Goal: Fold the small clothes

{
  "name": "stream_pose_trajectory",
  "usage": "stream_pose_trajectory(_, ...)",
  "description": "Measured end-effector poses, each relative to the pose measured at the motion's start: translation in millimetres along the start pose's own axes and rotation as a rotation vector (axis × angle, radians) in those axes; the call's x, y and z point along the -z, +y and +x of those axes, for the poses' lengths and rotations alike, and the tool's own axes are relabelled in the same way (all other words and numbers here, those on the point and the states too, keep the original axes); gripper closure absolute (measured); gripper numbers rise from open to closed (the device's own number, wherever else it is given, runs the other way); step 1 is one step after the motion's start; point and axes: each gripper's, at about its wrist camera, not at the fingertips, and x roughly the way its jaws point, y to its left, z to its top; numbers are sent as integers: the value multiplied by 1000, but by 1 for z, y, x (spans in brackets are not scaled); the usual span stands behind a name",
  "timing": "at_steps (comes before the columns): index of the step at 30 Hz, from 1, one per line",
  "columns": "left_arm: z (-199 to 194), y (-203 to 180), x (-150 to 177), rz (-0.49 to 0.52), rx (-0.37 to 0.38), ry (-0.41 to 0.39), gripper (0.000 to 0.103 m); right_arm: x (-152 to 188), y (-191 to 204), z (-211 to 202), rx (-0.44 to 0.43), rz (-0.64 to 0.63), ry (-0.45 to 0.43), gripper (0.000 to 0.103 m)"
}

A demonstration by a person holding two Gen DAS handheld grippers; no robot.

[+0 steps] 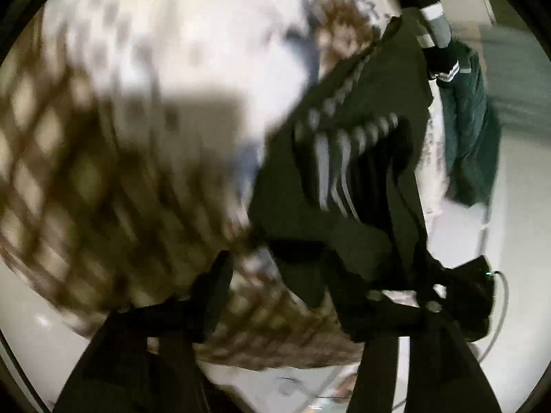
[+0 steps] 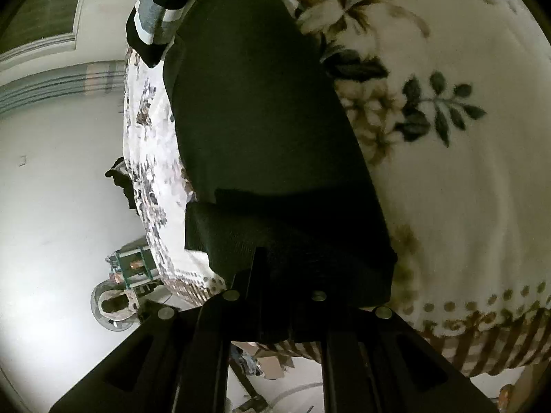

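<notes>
Presently, the right gripper (image 2: 286,296) has its jaws closed on the near hem of the dark garment (image 2: 261,110), which lies spread along the floral blanket (image 2: 447,179). At the garment's far end sits a black-and-grey striped sock (image 2: 155,17). In the blurred left wrist view, the left gripper (image 1: 310,289) stands wide: one finger (image 1: 213,296) is clear of the cloth, while the other finger is against the dark garment's (image 1: 344,172) lower edge. A teal cloth (image 1: 471,137) hangs beyond it, near the striped sock (image 1: 437,31). Beside the bed is pale floor (image 2: 51,206).
</notes>
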Motion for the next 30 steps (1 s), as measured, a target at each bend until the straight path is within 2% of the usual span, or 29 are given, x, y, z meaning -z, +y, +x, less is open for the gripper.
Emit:
stream_pose_trajectory(2,23,-2,10,-11,47,24,51,1,-2,4,7,4,1,93)
stream_pose_trajectory(4,45,-12,14,27,27,33,51,3,-7,6,18,17,4,93)
stream_pose_trajectory(6,55,-22,17,66,-7,6,53,7,-13,5,25,31,8,93)
stream_pose_trajectory(7,55,-27,20,80,-31,-22,60,8,-16,5,32,32,10,93)
stream_pose_trajectory(8,52,-31,22,95,-47,-43,98,8,-18,5,41,34,11,93)
stream_pose_trajectory(10,46,-35,26,96,-74,-50,100,9,-21,5,52,39,11,93)
stream_pose_trajectory(17,-27,-39,21,25,108,-99,100,22,-26,1,41,57,35,93)
stream_pose_trajectory(19,-41,-38,22,38,117,-85,100,29,-27,1,44,54,51,93)
stream_pose_trajectory(21,-50,-31,30,45,90,-55,100,42,-30,3,55,46,84,93)
stream_pose_trajectory(26,-39,17,52,82,-130,26,98,80,-43,23,140,18,182,93)
stream_pose_trajectory(30,-39,43,59,19,-223,31,99,104,-62,42,200,24,232,93)
